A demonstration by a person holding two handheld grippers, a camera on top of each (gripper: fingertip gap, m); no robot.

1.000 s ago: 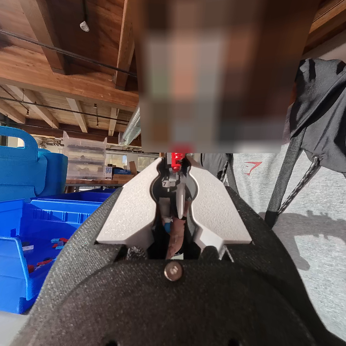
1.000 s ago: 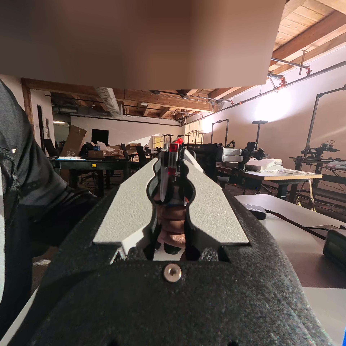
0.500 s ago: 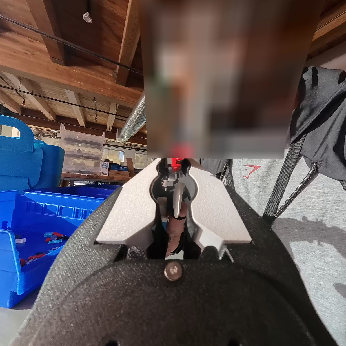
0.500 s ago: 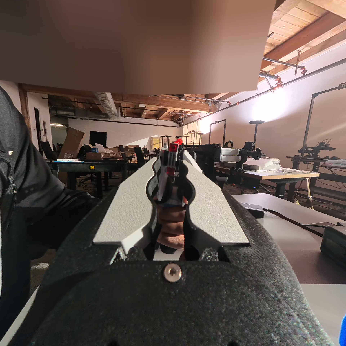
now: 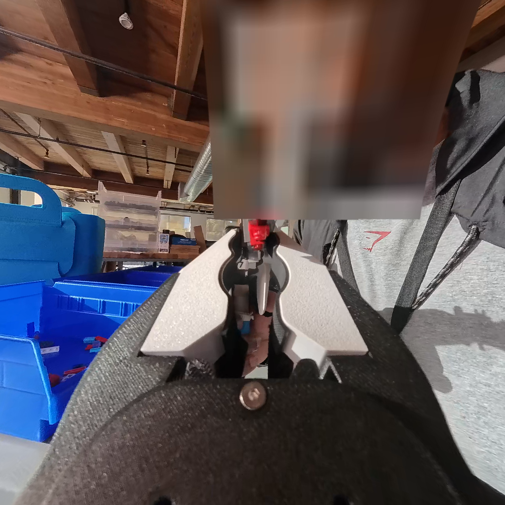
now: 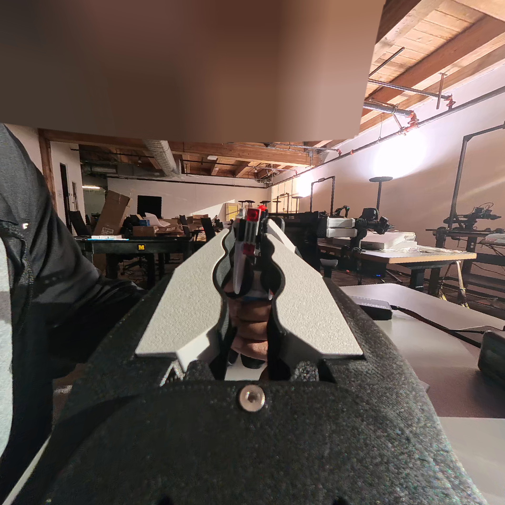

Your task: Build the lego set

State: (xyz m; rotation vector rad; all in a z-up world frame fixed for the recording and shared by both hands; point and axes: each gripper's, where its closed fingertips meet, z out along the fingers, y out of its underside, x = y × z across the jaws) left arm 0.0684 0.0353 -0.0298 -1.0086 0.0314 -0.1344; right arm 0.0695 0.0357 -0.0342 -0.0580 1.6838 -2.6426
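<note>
Left gripper [image 5: 255, 240] is clenched on the lego assembly [image 5: 257, 237], its red piece protruding beyond the fingertips; right gripper [image 6: 250, 232] grasps the same lego assembly [image 6: 250, 235] from the opposite side. Blue bin [image 5: 82, 300] with loose bricks [image 5: 94, 343] sits lower left, clear drawers [image 5: 129, 221] farther back
</note>
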